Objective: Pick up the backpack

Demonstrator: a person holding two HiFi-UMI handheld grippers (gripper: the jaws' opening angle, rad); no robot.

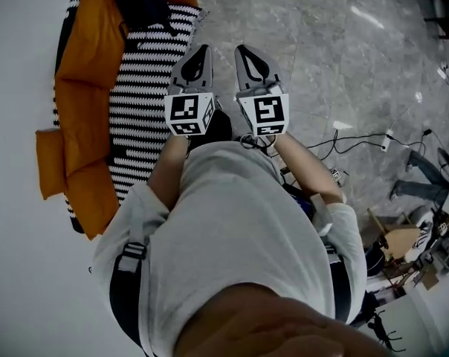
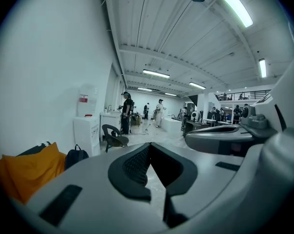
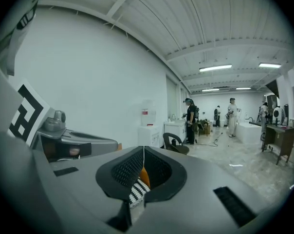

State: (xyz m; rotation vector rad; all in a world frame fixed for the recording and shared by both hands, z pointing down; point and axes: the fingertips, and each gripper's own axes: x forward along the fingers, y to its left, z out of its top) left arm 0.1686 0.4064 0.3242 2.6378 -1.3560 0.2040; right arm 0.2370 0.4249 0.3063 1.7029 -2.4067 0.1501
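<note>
Dark backpack (image 1: pixel 140 0) on orange sofa (image 1: pixel 87 47) | left tool (image 1: pixel 203 50), right tool (image 1: pixel 242 50) pressed together | dispenser label (image 2: pixel 83 99) unreadable

No words or numbers can be read here. The cube (image 1: pixel 189 114) on the left gripper (image 1: pixel 202 52) has black and white square shapes on its sides. The other cube (image 1: pixel 263 116) on the right gripper (image 1: pixel 241 52) has them too. They are patterns, not letters. One of these patterns also shows big at the left edge of the right gripper view. Far off by the wall, a red label (image 2: pixel 83 99) sits on a white water cooler (image 2: pixel 86 130), but it is too small to read
</note>
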